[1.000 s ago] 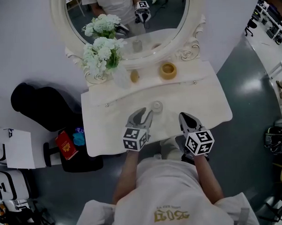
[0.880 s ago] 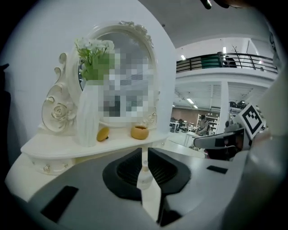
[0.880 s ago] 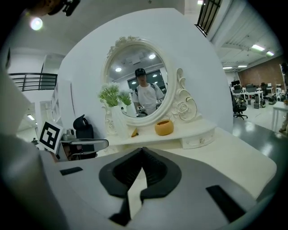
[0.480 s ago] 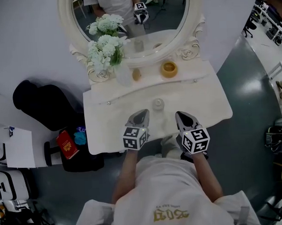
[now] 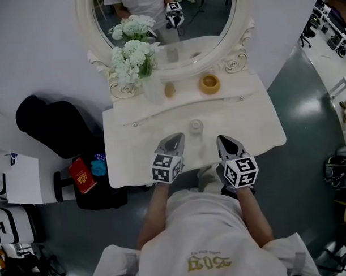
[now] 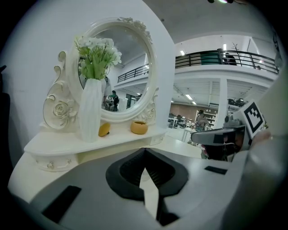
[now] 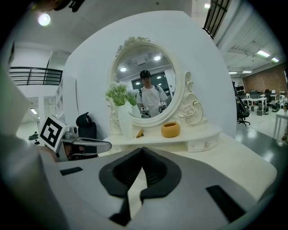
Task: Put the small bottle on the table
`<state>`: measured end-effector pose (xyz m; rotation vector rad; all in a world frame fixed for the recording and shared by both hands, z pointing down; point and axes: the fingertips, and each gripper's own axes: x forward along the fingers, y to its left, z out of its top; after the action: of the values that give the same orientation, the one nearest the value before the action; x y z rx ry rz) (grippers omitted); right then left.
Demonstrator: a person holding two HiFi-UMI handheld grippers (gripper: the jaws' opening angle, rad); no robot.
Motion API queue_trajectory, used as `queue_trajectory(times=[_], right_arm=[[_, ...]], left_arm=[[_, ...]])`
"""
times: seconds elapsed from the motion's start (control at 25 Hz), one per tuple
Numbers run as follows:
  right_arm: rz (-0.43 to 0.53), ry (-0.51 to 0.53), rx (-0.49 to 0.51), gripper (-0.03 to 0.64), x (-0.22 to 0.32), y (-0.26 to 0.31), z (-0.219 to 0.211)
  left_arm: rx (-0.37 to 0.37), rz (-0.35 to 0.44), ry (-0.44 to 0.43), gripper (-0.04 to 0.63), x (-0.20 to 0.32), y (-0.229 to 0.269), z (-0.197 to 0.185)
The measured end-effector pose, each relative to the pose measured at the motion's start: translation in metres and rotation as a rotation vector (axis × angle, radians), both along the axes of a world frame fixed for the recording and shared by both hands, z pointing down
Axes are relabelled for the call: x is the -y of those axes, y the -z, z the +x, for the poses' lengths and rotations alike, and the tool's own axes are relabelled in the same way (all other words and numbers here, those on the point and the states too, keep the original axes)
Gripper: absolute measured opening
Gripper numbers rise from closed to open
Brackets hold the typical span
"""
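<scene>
Oval mirror [image 5: 163, 22] stood at back. Below it: white vase [image 5: 153, 91] with white flowers [image 5: 130, 59], small yellow object [image 5: 169, 90] just beside, yellow bowl [image 5: 209, 83] farther right. Black bag [image 5: 53, 126], red book [image 5: 81, 175] lay on floor [image 5: 308, 101], left.

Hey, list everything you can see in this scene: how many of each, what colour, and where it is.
table: one, white, centre, against the wall
mirror: one, oval, white frame, at the table's back
vase: one, white, shelf left, holding white flowers
bowl: one, yellow, shelf right
yellow thing: one, small, beside the vase
bottle: one, clear, tabletop centre, ahead of the grippers
bag: one, black, left of the table
book: one, red, below the bag
left gripper: grey, shut, empty, at the table's front edge
right gripper: grey, shut, empty, beside it
</scene>
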<state>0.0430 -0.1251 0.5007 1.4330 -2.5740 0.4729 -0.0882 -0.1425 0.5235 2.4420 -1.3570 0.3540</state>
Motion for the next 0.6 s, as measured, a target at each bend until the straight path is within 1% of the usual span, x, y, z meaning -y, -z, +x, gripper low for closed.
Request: queue_trajectory(times=[0.28, 0.44, 0.6], right_arm=[[-0.012, 0.008, -0.017, 0.012, -0.0029, -0.0026, 0.0005], [-0.015, 0.014, -0.017, 0.012, -0.0054, -0.0048, 0.0005], [-0.023, 0.017, -0.021, 0.012, -0.0055, -0.0085, -0.0003]], left_arm=[[-0.017, 0.008, 0.005, 0.015, 0.0019, 0.0036, -0.0003], [0.048, 0.013, -0.022, 0.015, -0.0017, -0.0009, 0.0052], [0.048, 0.015, -0.025, 0.015, -0.002, -0.0016, 0.0068]])
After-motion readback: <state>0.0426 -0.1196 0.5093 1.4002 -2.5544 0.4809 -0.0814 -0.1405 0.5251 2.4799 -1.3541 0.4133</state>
